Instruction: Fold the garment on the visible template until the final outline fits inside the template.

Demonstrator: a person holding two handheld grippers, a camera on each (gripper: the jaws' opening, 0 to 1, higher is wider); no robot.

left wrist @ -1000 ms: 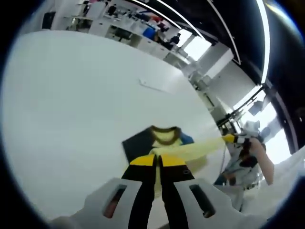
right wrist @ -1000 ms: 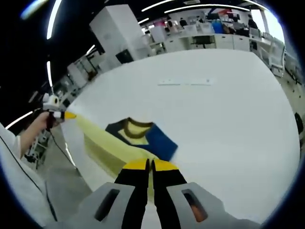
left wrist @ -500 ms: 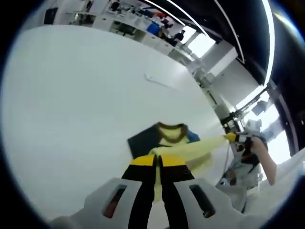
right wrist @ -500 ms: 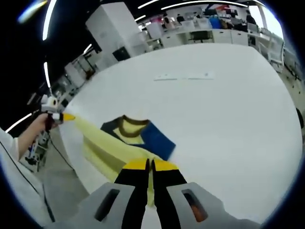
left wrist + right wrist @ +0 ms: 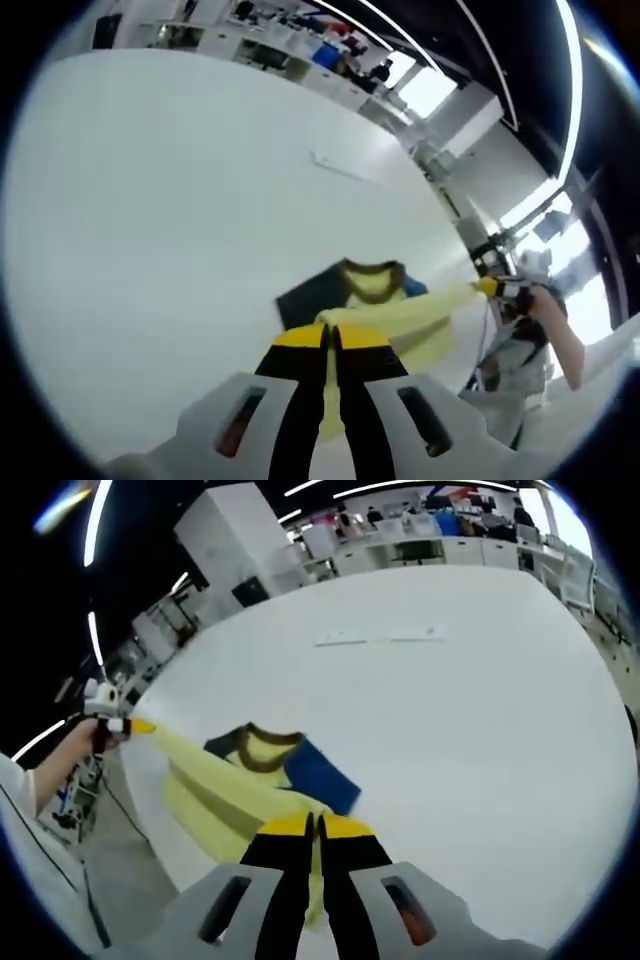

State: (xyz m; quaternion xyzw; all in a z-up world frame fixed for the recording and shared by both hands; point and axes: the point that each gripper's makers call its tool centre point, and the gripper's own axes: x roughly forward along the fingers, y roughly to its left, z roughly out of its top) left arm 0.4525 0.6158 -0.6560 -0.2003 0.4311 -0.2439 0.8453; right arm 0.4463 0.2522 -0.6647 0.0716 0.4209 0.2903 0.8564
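Note:
A yellow shirt (image 5: 415,325) with a brown collar (image 5: 368,283) and dark blue sleeves (image 5: 312,296) lies partly on the white table (image 5: 150,200). Its yellow edge runs taut between both grippers, lifted off the table. My left gripper (image 5: 330,338) is shut on one end of that edge. The right gripper (image 5: 488,289), held by a hand, grips the other end. In the right gripper view my right gripper (image 5: 316,826) is shut on the yellow cloth (image 5: 215,790). There the left gripper (image 5: 140,724) holds the far end, and the blue sleeve (image 5: 318,777) lies flat beside the collar (image 5: 262,756).
A thin pale strip (image 5: 380,637) lies on the table beyond the shirt, also seen as a strip (image 5: 338,168) in the left gripper view. The table edge (image 5: 150,830) runs close under the shirt. Desks and shelves (image 5: 440,535) stand far behind. A person's sleeve (image 5: 520,350) shows at the right.
Both grippers keep their hold on the taut yellow edge. The views have drifted a little, and more yellow cloth shows hanging below the edge.

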